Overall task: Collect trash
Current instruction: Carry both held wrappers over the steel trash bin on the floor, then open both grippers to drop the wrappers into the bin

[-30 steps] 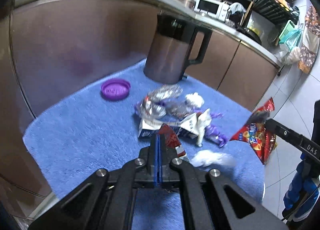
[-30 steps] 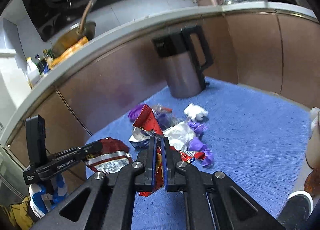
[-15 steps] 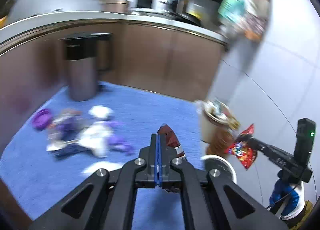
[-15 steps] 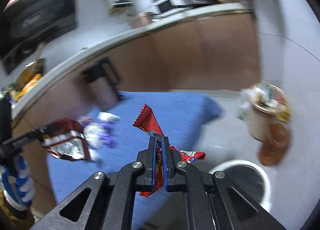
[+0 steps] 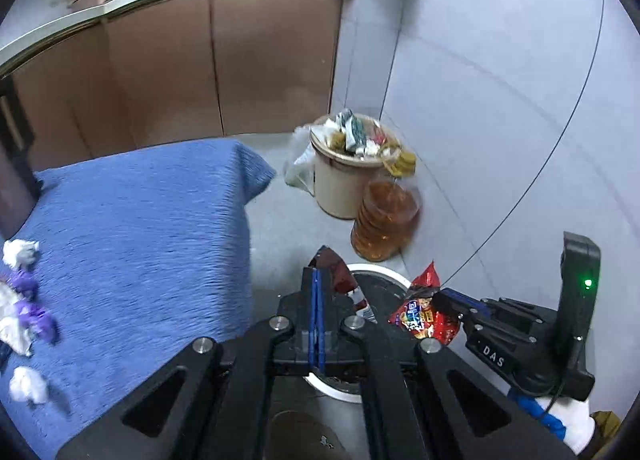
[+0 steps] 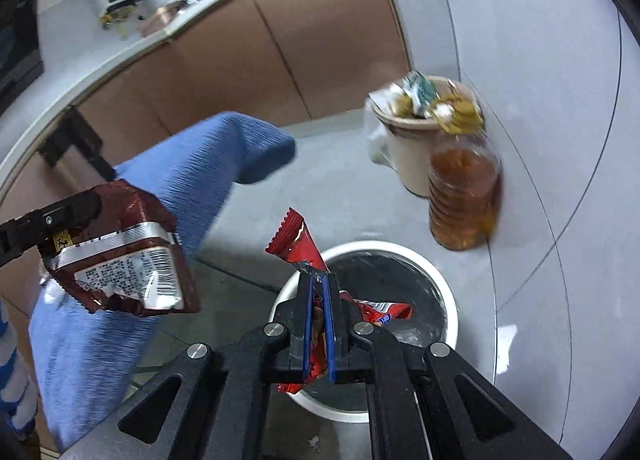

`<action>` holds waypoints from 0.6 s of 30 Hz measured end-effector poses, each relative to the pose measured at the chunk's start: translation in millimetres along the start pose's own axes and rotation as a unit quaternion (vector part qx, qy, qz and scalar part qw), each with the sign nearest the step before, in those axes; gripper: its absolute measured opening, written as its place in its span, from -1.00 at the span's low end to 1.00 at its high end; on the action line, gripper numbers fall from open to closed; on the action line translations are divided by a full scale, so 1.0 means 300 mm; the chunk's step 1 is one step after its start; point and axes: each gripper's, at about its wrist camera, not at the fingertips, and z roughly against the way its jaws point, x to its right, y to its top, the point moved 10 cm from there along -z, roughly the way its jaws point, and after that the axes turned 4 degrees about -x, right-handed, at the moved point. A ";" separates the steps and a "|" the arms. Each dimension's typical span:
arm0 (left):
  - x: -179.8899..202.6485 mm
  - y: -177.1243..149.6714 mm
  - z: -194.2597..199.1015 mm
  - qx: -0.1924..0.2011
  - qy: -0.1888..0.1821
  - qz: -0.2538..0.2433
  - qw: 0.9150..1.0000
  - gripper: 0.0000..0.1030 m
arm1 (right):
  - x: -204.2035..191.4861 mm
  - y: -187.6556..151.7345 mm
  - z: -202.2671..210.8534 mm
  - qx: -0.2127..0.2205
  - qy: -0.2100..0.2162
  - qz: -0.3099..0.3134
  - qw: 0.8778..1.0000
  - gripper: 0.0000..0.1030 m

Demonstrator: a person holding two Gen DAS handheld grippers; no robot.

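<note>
My left gripper is shut on a dark brown snack wrapper, which shows in the right wrist view at the left. My right gripper is shut on a red snack wrapper, which the left wrist view shows at the right. Both grippers hang over a white-rimmed round bin on the floor; its rim also shows in the left wrist view. Crumpled white and purple trash lies on the blue-covered table at the left.
A beige bin overfilled with rubbish stands by the wall, with an amber plastic bottle leaning beside it. Brown cabinets run behind the table. Grey floor tiles lie between table and bins.
Both grippers have swung right from the trash pile on the table, carrying their wrappers, and now sit over the white-rimmed bin on the floor.
</note>
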 end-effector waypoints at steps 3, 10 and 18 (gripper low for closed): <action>0.037 -0.013 -0.088 -0.019 -0.008 0.000 1.000 -0.93 | 0.034 -0.015 -0.039 -0.011 -0.010 -0.006 1.000 -0.83; 0.082 -0.043 -0.190 -0.047 -0.040 0.010 0.998 -0.90 | 0.101 -0.031 -0.091 -0.022 -0.035 -0.021 0.999 -0.15; 0.071 -0.013 -0.050 -0.001 -0.033 0.012 0.999 -0.90 | 0.086 0.003 0.012 0.008 -0.048 -0.018 0.999 0.07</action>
